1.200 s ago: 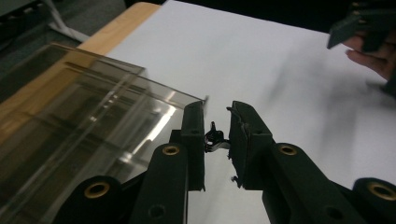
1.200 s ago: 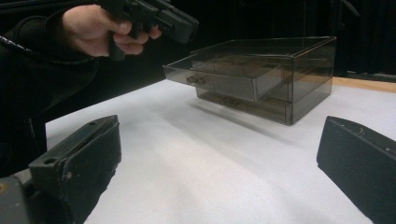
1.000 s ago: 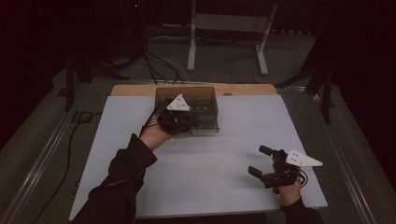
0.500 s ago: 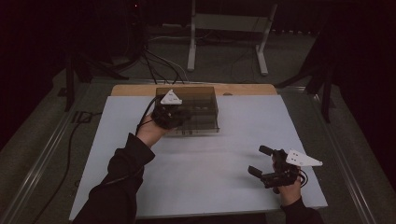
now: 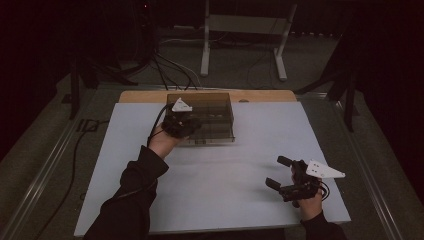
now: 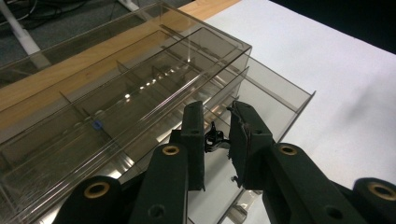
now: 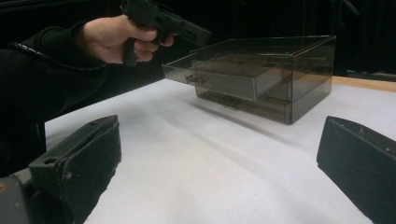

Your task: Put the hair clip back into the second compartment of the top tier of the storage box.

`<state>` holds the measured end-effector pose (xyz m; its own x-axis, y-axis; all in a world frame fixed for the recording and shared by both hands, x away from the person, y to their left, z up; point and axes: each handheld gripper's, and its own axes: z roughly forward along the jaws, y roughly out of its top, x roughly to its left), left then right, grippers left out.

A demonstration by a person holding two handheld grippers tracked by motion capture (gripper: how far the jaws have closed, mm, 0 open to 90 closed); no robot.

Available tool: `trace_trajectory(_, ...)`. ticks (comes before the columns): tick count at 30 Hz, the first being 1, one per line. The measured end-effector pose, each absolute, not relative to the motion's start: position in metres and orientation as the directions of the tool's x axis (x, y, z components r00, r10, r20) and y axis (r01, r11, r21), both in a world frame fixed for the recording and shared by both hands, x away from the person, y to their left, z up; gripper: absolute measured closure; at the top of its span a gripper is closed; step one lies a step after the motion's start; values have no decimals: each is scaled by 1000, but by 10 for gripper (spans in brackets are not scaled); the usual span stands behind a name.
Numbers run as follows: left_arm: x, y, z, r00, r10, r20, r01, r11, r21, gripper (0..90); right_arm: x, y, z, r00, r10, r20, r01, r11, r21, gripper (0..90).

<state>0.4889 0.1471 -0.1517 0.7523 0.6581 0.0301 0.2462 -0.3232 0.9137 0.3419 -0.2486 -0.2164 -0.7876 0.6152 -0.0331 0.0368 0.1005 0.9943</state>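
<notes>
A smoky clear drawer box [image 5: 216, 114] stands at the back of the white tabletop [image 5: 225, 165]. Its top drawer [image 7: 224, 77] is pulled out part way. My left gripper [image 5: 184, 122] hovers over the box's left front, above the open drawer [image 6: 266, 93]. In the left gripper view its jaws [image 6: 217, 111] are shut on a small black clip-like piece [image 6: 213, 138]. My right gripper [image 5: 278, 171] rests low near the table's front right, well away from the box [image 7: 289, 65]. It is open with nothing between its jaws [image 7: 219, 128].
The box has several divided compartments, and a tiny blue piece [image 6: 97, 124] lies in one. A wooden strip [image 5: 260, 95] runs behind the box. Cables and a stand's legs [image 5: 240, 50] are on the floor beyond the table.
My left gripper has shifted a little left and farther back over the box. The right gripper has stayed put.
</notes>
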Motion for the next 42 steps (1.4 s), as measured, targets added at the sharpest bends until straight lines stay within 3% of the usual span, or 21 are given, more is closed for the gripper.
trace_trajectory(15, 495, 145, -164, 740, 672, -6, 295, -317, 902, 772, 342, -248, -217, -792, 610, -28, 42, 100, 994, 0)
trace_trajectory(32, 497, 131, -168, 743, 669, 37, 319, -402, 858, 771, 342, -249, -217, -792, 610, -24, 49, 102, 994, 0)
trace_trajectory(42, 497, 130, -163, 733, 680, 8, 320, -355, 878, 766, 342, -249, -217, -792, 610, -21, 52, 102, 993, 0)
